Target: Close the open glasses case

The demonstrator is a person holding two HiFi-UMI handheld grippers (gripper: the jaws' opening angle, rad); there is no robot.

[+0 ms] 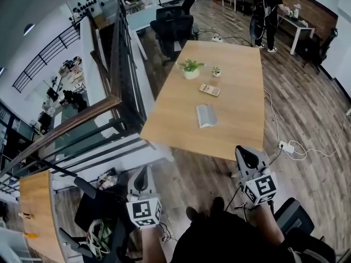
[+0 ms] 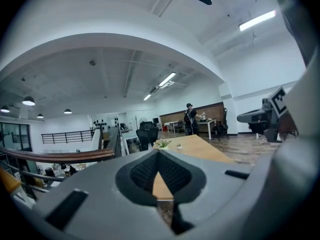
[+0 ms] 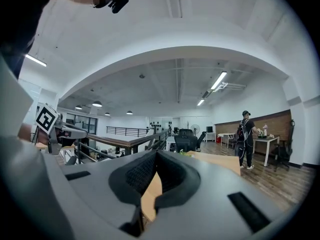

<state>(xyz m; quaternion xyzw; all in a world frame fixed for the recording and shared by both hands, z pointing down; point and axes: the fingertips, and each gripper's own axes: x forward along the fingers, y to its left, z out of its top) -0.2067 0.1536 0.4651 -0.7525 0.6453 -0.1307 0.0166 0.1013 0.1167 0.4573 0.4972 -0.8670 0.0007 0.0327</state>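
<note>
In the head view, the glasses case [image 1: 206, 115] lies open on the wooden surface [image 1: 164, 122], its pale halves spread apart, toward the near end and nearer the right edge. Beyond it are a small tan object [image 1: 209, 90], perhaps a calculator, and two little potted plants [image 1: 191, 68]. My left tongs [image 1: 141, 177] and right tongs [image 1: 248, 156] are both low in the picture, over the floor and short of the surface's near edge, well apart from the case. By my judgement nothing of the task is done yet. I have to reach the case, fold one half over the other and press it closed.

In the left gripper view, the left tongs [image 2: 158, 153] are clenched with the tips meeting and nothing between them. Only a sliver of the surface [image 2: 200, 146] shows through the gap behind the tips. I cannot pick out the case here.

In the right gripper view, the right tongs [image 3: 157, 154] are likewise clenched on nothing. The surface [image 3: 220, 161] stretches ahead, and a person [image 3: 245, 139] stands far off at another desk. The case does not show here either.
</note>
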